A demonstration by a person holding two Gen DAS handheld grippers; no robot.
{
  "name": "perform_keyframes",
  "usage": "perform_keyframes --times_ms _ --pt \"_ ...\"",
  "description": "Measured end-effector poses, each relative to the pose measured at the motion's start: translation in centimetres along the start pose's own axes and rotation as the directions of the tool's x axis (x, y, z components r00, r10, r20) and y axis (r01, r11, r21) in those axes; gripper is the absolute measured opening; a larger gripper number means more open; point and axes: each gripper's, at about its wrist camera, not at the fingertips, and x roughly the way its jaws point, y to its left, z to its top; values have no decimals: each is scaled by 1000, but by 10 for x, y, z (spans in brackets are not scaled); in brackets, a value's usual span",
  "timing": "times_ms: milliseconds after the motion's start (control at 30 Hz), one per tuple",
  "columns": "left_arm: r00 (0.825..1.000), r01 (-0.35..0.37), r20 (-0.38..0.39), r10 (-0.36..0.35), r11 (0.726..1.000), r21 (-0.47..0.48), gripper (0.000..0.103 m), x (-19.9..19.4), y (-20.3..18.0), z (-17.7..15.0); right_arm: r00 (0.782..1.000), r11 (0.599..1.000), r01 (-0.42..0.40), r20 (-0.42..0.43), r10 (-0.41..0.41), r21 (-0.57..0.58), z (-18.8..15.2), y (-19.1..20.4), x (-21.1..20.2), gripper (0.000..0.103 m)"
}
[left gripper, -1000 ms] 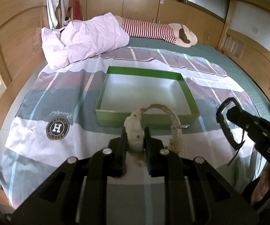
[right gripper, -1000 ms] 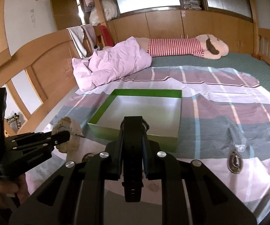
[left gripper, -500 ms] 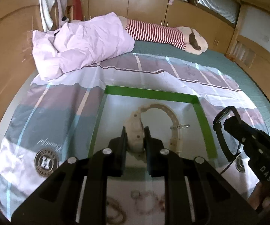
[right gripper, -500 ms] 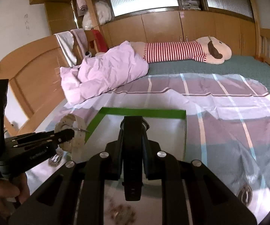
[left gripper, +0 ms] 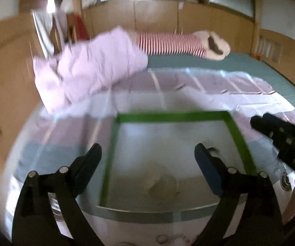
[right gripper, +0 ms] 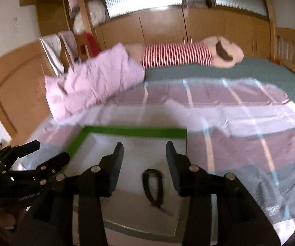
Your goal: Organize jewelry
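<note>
Both your grippers hang over the green box, which sits on the striped sheet.

Left gripper: jaws wide apart and opening, nothing between the pads. The pale watch lies on the box floor just below and ahead of it, near the front wall. It shows only as a blurred cream disc with a curl of strap; I cannot tell how it lies.

Right gripper: jaws part-way apart and opening, pads clear of the black strap. The strap is directly under the gap between the jaws, inside the box near its front edge. It reads as a narrow dark loop, thin and limp, with a loose tail trailing toward you.

Risks, as I judge them:
- If you pull the right gripper back low, a finger may hook the loop and drag the strap out over the front wall.
- The box looks light and sits on soft bedding; a nudge on its rim could tip or slide it and spill both pieces.
- Your grippers are close together here; drawing back at once could knock one against the other.
- More chains lie on the sheet just short of the box, under the left gripper; a low retreat could sweep them.
</note>
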Motion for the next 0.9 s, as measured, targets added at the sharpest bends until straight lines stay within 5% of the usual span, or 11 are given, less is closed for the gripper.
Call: perform_keyframes --times_ms 167,467,900 --pt "993 24 115 -20 999 -33 91 -78 24 -8 999 1000 -8 37 7 24 3 -8 -67 43" --pt "989 29 146 -12 993 -119 91 -163 59 -61 998 996 -45 35 48 -83 -45 14 -139 43" --pt "997 15 83 -4 991 -137 93 -185 60 -101 999 999 -35 12 35 -22 -76 14 -162 43"
